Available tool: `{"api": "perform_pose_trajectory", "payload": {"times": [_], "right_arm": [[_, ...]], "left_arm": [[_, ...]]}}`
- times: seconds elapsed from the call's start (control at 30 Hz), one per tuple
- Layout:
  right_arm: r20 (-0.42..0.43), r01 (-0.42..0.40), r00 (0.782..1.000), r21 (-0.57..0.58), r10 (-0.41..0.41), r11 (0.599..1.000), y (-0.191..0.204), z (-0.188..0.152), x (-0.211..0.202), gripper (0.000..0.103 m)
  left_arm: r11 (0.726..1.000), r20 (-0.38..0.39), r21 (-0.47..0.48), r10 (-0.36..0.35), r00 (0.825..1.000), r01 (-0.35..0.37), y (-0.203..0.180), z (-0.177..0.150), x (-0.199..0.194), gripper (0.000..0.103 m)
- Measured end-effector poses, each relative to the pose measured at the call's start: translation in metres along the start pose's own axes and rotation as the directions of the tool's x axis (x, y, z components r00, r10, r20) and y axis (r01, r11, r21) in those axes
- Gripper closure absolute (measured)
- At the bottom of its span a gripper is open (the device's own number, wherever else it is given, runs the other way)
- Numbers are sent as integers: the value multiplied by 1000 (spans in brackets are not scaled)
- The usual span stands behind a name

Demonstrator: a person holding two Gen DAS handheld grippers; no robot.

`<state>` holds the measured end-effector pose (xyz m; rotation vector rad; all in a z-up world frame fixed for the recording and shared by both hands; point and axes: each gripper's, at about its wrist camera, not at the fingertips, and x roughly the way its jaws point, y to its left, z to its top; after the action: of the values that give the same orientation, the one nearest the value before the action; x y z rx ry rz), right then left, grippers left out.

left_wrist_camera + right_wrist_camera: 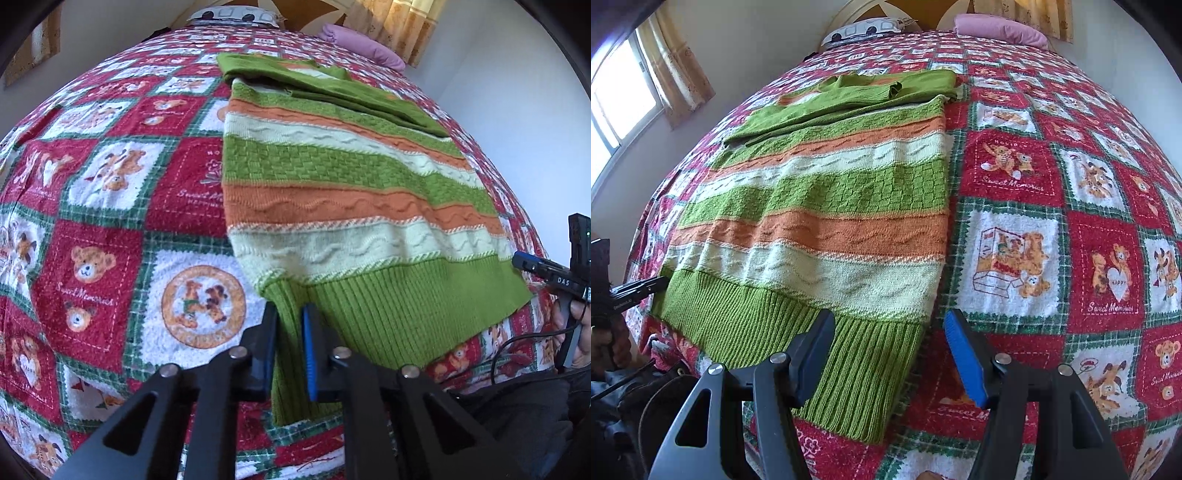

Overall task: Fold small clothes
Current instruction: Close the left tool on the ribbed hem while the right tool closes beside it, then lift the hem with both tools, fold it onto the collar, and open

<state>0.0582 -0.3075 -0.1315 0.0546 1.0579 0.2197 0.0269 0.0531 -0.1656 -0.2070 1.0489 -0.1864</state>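
A striped knit sweater in green, orange and cream lies flat on the bed, its sleeves folded over the top part. My left gripper is shut on the near left corner of the green ribbed hem, which is pinched between the blue pads. In the right wrist view the sweater fills the left half. My right gripper is open, and the hem's near right corner lies between its fingers without the pads pressing on it. Each gripper also shows at the edge of the other's view.
A red, white and green teddy-bear bedspread covers the bed. A pink pillow and a patterned pillow lie at the headboard. A curtained window is on the left, a white wall on the right.
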Motion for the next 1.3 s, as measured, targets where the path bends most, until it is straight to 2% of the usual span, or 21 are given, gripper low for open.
{"api": "perform_pose_trajectory", "payload": {"times": [0.07,0.23,0.3,0.37,0.43,0.47,0.53,0.67,0.73,0.77,0.87,0.93,1.3], "right_arm": [[-5,-25,1000,14,25,1000,-3,-4,-6,40],[-29,-59,998,33,60,998,-3,-18,-11,41],[-45,-67,997,34,69,997,-1,-24,-9,58],[-63,-86,994,29,88,996,3,-31,-7,64],[-47,-70,996,15,71,997,5,-34,-7,71],[-37,-94,995,31,95,995,3,-34,-8,87],[-10,-118,993,47,118,992,-1,-34,-12,96],[97,-194,977,48,189,980,-5,-30,-38,98],[161,-238,961,55,226,970,-9,-27,-53,99],[207,-268,946,60,250,962,-12,-25,-63,99],[294,-289,920,63,259,955,-14,-17,-80,99],[340,-301,904,72,260,951,-14,-12,-84,99],[455,-280,860,48,229,959,-3,36,-97,100]], "left_arm": [[1000,0,5,-9,1000,9,0,0,-1,93],[998,27,-3,-61,998,61,4,5,-11,94],[996,42,-9,-85,996,85,4,7,-15,94],[995,57,-12,-100,993,101,4,10,-20,94],[993,65,-16,-112,992,113,5,10,-21,94],[992,65,-20,-120,991,121,6,10,-20,94],[989,63,-31,-140,988,142,7,10,-18,95],[977,112,-44,-205,972,211,11,15,-32,96],[967,158,-50,-238,958,248,15,20,-46,96],[964,176,-52,-250,952,262,16,22,-51,96],[952,221,-55,-282,934,301,19,28,-63,96],[953,234,-47,-282,930,301,20,32,-66,96],[946,286,-22,-304,909,324,18,73,-68,97]]}}
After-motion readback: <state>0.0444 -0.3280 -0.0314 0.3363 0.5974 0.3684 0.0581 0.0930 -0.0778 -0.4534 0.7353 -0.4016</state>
